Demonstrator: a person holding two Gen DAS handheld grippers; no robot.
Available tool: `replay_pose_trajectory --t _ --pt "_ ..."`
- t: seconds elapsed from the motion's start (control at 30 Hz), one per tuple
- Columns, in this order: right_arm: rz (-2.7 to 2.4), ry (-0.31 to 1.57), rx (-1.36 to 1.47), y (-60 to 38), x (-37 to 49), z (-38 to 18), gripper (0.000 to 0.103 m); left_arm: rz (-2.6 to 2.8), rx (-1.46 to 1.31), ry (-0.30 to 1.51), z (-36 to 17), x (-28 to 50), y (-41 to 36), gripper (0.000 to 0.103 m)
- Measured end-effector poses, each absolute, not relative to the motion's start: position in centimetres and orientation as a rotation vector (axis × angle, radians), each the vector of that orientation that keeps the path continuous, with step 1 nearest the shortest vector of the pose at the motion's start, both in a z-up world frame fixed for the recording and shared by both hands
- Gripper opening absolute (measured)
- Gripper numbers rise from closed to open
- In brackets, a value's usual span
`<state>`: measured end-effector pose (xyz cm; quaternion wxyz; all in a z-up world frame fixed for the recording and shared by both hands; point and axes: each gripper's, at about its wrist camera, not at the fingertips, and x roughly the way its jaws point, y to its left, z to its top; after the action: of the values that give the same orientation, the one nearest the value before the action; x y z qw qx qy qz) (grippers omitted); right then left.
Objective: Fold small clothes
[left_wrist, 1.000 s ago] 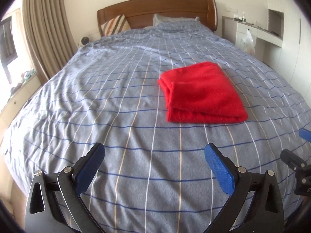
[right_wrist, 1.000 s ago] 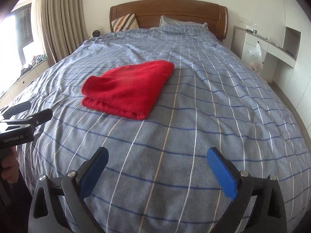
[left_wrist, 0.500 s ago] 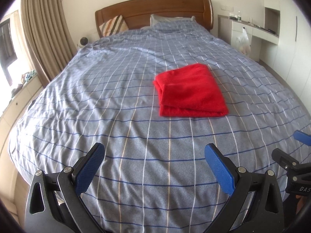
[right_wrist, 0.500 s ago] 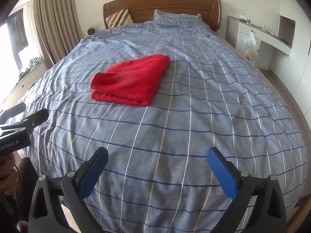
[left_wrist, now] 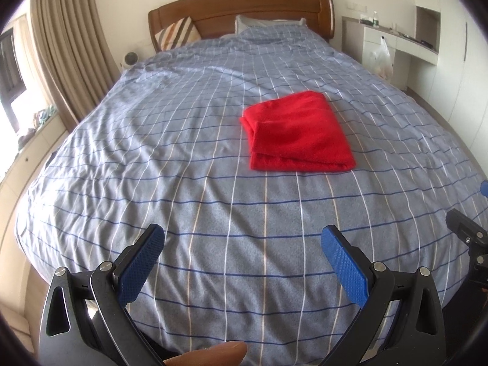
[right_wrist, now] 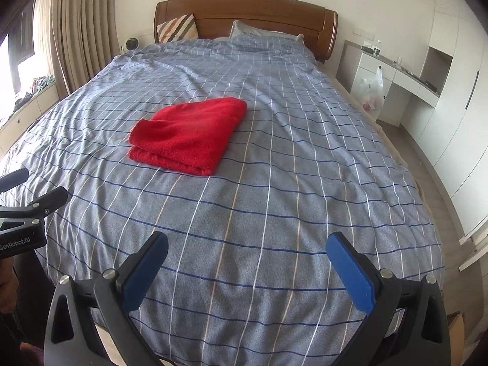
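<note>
A folded red cloth [left_wrist: 299, 134] lies flat on the blue checked bed cover [left_wrist: 183, 152], right of centre in the left wrist view and left of centre [right_wrist: 189, 134] in the right wrist view. My left gripper [left_wrist: 242, 244] hangs open above the foot of the bed, well short of the cloth, with nothing between its blue pads. My right gripper [right_wrist: 247, 253] is also open and empty, equally far back. The left gripper's body [right_wrist: 24, 210] shows at the left edge of the right wrist view, and the right gripper's body [left_wrist: 466, 238] at the right edge of the left wrist view.
A wooden headboard [right_wrist: 244, 15] with pillows [right_wrist: 177, 27] stands at the far end. Curtains [left_wrist: 67, 45] and a window ledge run along the left. White cabinets [right_wrist: 427, 76] and a plastic bag [right_wrist: 370, 91] stand on the right beside a strip of floor [right_wrist: 442, 183].
Both grippers have drawn back from the cloth toward the foot of the bed, so the cloth looks smaller and farther. Both stay open. The cloth has not moved.
</note>
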<state>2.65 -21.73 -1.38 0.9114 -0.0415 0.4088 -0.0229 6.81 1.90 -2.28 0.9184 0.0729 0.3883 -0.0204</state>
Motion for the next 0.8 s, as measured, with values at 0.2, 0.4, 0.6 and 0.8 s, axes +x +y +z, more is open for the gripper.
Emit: replay_pose_trajectory --t 0.2,0.4,0.6,0.8 --pt "-0.05 0.838 -0.096 -21.7 2.6 -1.1 0.102 -0.046 0.154 0.793 -1.9 6.3 1.7 0.103" --pt "-0.038 0.833 -0.092 -21.6 2.1 -0.5 0.102 -0.061 0.142 0.792 -1.1 5.9 1.5 0.103" --pt "-0.029 0.831 -0.111 -21.0 1.7 0.0 0.102 -0.057 0.133 0.794 -0.3 5.6 1.4 0.103" --pt "0.016 0.797 -0.042 -21.4 1.0 1.5 0.102 -0.022 0.143 0.785 0.6 5.2 1.1 0.103"
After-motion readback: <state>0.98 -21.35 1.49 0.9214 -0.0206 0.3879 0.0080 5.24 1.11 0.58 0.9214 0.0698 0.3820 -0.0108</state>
